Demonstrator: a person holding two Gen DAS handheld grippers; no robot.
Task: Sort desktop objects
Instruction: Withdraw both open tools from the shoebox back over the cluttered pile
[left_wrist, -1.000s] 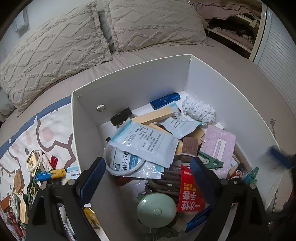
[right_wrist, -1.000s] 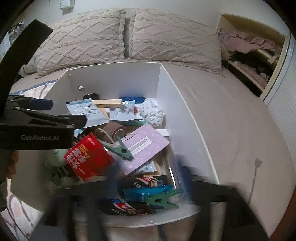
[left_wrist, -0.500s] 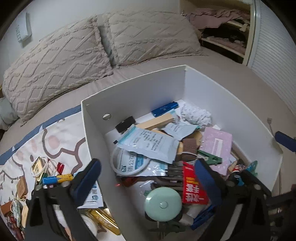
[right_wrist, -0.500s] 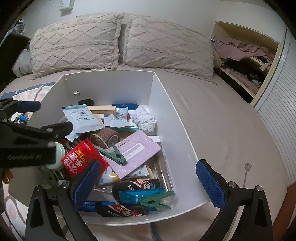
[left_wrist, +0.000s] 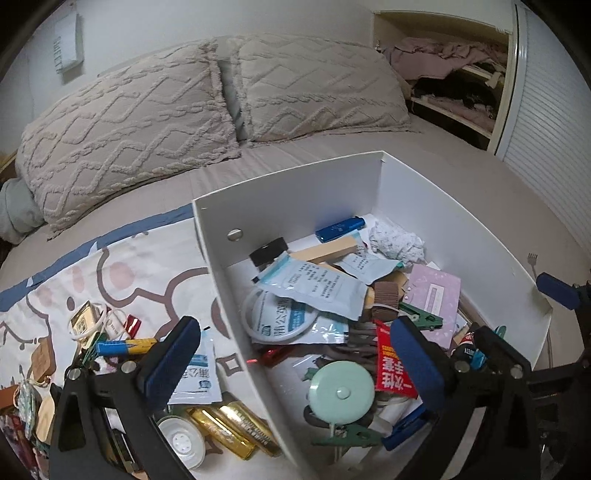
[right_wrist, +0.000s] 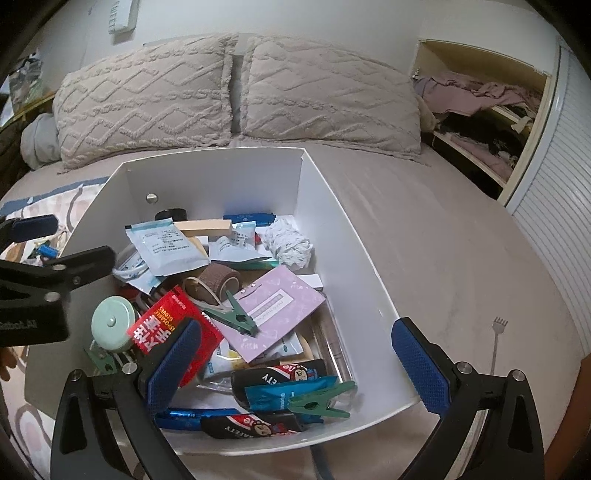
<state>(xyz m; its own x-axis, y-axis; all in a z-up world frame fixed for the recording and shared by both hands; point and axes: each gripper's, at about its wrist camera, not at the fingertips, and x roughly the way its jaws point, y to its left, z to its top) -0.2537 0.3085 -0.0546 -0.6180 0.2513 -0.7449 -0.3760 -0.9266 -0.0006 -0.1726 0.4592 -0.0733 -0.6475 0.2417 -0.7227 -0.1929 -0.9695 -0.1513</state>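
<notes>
White cardboard forms the box (left_wrist: 436, 206) that sits on the bed (left_wrist: 461, 173), packed with small clutter. Starting at the left of the left wrist view, loose things lie on the patterned cloth (left_wrist: 122, 266) outside the box: a blue and yellow tube (left_wrist: 125, 347), a white lid (left_wrist: 181, 441) and gold wrapped bars (left_wrist: 236, 428). The left gripper (left_wrist: 295, 365) hangs with its jaws fully spread and nothing between them, one pad over the cloth and the other over the box. Compared with a second ago it has drawn back and to the left, so more of the cloth, the gold bars and both pillows (left_wrist: 122, 125) now show, and the box sits farther right in that view.

Inside the box, moving right, lie a mint round case (left_wrist: 341, 391), a pale blue packet (left_wrist: 314, 284), a red packet (left_wrist: 393, 365), a brown tape roll (left_wrist: 386, 297), a green clothespin (left_wrist: 421, 317) and a lilac card (left_wrist: 436, 295), with a blue stick (left_wrist: 340, 229) and a white crumpled wad (left_wrist: 397, 242) at the far wall.

The right gripper (right_wrist: 295, 363) is likewise released, jaws wide and empty, straddling the near right corner of the box above a second green clothespin (right_wrist: 319, 400). A second ago its fingers were blurred and less open; now they stand sharp and fully parted.
</notes>
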